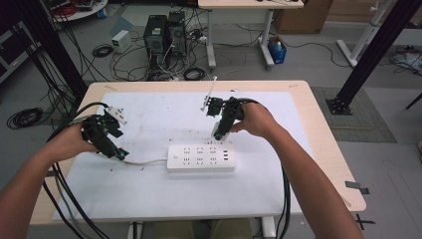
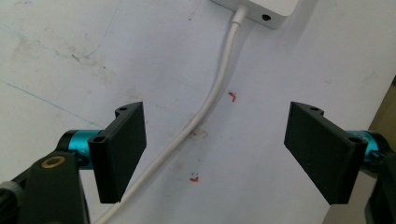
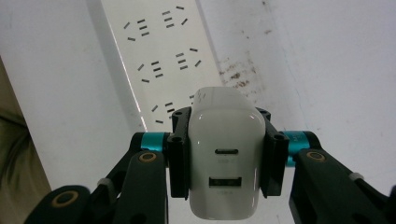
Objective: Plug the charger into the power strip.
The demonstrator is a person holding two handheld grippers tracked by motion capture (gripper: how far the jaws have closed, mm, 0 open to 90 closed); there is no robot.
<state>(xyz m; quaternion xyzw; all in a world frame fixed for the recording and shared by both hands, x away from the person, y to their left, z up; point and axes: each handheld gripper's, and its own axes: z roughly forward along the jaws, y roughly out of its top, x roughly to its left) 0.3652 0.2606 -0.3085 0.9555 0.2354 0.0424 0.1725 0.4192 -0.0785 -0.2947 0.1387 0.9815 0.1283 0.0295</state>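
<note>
The right gripper clamps a white charger by its sides, its two ports facing the camera, just above the white power strip; whether its prongs touch a socket is hard to tell. The left gripper hangs with its jaws apart, holding nothing, over the strip's white cord on the table.

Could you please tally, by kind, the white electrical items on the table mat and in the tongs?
Power strip: 1
Strip's cord: 1
Charger, clamped in the right tongs: 1
Total: 3
</note>
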